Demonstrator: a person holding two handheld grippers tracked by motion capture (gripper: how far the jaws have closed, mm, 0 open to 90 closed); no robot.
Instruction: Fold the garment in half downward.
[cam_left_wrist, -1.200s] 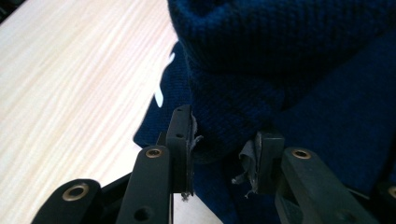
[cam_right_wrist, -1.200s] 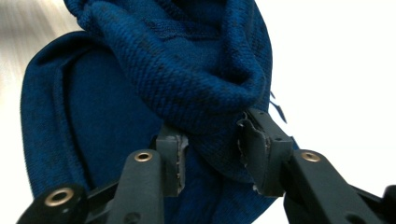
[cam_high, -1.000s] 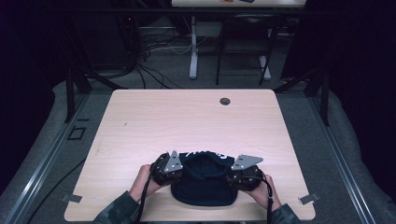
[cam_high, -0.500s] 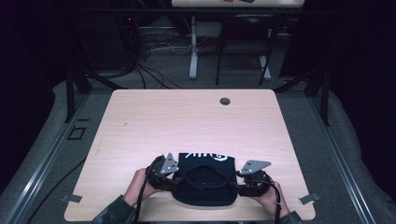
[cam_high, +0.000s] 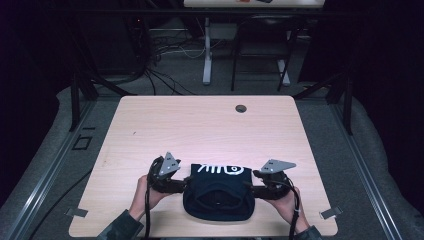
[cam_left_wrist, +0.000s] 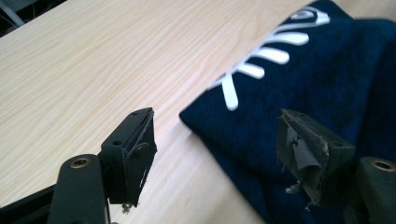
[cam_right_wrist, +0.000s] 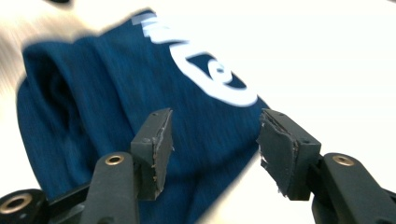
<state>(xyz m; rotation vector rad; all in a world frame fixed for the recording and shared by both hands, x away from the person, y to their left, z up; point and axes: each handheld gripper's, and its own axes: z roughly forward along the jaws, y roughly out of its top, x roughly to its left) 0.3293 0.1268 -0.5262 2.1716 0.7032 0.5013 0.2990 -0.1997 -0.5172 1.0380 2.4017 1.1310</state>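
Observation:
A folded dark navy garment (cam_high: 217, 192) with white print lies on the light wood table (cam_high: 200, 130) near its front edge. My left gripper (cam_high: 183, 186) is at the garment's left side and stands open. In the left gripper view the garment's corner (cam_left_wrist: 327, 84) lies between and beyond the jaws, with nothing held in my left gripper (cam_left_wrist: 215, 140). At the garment's right side my right gripper (cam_high: 250, 189) is also open. In the right gripper view the blurred cloth (cam_right_wrist: 116, 93) lies under the parted jaws of my right gripper (cam_right_wrist: 212, 144).
A round cable hole (cam_high: 241, 108) sits near the table's far edge. Tape marks (cam_high: 330, 212) stick out at the front corners. Beyond the table are desk legs (cam_high: 206, 55) and floor cables.
Both grippers have drawn a little apart, outward from the garment. The cloth has gone from a bunched mound to a flatter fold with its white print showing.

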